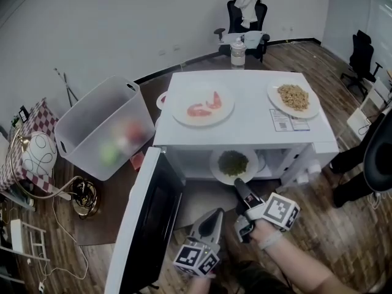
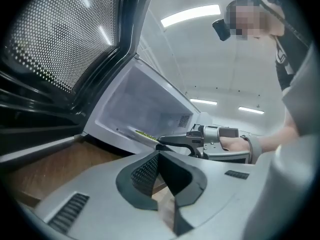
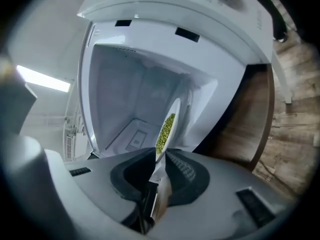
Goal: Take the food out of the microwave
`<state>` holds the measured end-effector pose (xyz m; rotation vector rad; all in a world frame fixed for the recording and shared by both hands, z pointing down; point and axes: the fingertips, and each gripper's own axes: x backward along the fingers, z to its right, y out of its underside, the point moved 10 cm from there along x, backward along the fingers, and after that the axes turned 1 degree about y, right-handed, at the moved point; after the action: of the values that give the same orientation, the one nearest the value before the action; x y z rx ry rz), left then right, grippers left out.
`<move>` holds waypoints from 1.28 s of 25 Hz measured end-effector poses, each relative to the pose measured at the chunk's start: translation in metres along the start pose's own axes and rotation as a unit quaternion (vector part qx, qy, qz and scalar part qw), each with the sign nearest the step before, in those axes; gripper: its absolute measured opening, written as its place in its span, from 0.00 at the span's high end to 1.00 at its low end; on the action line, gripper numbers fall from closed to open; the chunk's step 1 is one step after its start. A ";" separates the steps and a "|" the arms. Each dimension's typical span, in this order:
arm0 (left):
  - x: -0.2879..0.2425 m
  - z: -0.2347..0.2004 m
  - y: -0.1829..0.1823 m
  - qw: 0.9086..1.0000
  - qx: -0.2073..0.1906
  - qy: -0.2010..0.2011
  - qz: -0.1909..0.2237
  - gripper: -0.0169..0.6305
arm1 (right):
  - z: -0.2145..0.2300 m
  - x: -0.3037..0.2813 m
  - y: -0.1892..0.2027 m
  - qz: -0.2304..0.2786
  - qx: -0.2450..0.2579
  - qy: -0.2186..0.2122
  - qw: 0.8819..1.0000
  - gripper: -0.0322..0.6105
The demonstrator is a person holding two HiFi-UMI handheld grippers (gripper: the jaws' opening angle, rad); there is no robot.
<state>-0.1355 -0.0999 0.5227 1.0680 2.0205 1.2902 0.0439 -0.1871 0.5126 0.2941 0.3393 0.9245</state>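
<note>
The white microwave (image 1: 306, 141) stands with its dark door (image 1: 147, 225) swung wide to the left. A white plate of green food (image 1: 233, 163) sits at the front of the cavity. My right gripper (image 1: 240, 185) is shut on the plate's near rim; in the right gripper view the plate (image 3: 167, 128) shows edge-on between the jaws of my right gripper (image 3: 159, 160). My left gripper (image 1: 215, 217) hovers below the door opening, shut and empty. The left gripper view shows its closed jaws (image 2: 159, 157), with the right gripper (image 2: 166, 141) and the plate (image 2: 145, 134) beyond.
On top of the microwave lie a plate of pink food (image 1: 202, 105) and a plate of brown food (image 1: 294, 98). A clear plastic bin (image 1: 104, 127) stands left of the door. A bottle (image 1: 237, 51) and office chairs (image 1: 246, 14) are behind; a person (image 1: 367, 158) stands at the right.
</note>
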 end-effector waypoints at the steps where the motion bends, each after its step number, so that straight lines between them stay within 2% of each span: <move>1: 0.000 0.000 -0.001 1.000 0.000 -0.001 0.001 0.96 | -0.001 -0.002 0.002 0.002 -0.014 -0.011 1.000 0.85; 5: 0.002 -0.001 -0.003 1.000 0.001 -0.003 0.005 0.96 | -0.005 -0.002 0.009 0.010 -0.070 -0.050 0.996 0.87; 12: 0.002 -0.004 0.002 1.000 -0.001 -0.001 0.006 0.96 | 0.003 0.008 0.012 0.007 -0.082 -0.051 0.995 0.87; 14: 0.002 -0.003 0.001 1.000 0.001 -0.002 0.005 0.96 | 0.007 0.006 0.012 0.010 -0.091 -0.056 0.994 0.83; 18: 0.002 -0.004 0.003 1.000 0.002 0.001 0.005 0.96 | 0.010 -0.001 0.013 0.009 -0.098 -0.054 0.994 0.81; 24: 0.002 -0.002 0.004 1.000 0.002 -0.002 0.001 0.96 | 0.011 -0.010 0.013 0.022 -0.141 -0.063 0.988 0.82; 25: 0.003 -0.001 0.005 1.000 0.002 -0.002 0.001 0.96 | 0.011 -0.009 0.013 0.024 -0.148 -0.065 0.987 0.85; 28: 0.003 -0.001 0.006 1.000 0.001 0.000 0.000 0.96 | 0.010 -0.003 0.014 0.025 -0.167 -0.066 0.983 0.86; 32: 0.002 -0.002 0.005 1.000 0.004 -0.003 0.003 0.96 | 0.012 0.006 0.016 0.023 -0.171 -0.069 0.983 0.86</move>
<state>-0.1361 -0.0981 0.5282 1.0811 2.0218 1.2815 0.0407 -0.1745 0.5287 0.0486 0.0423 0.9842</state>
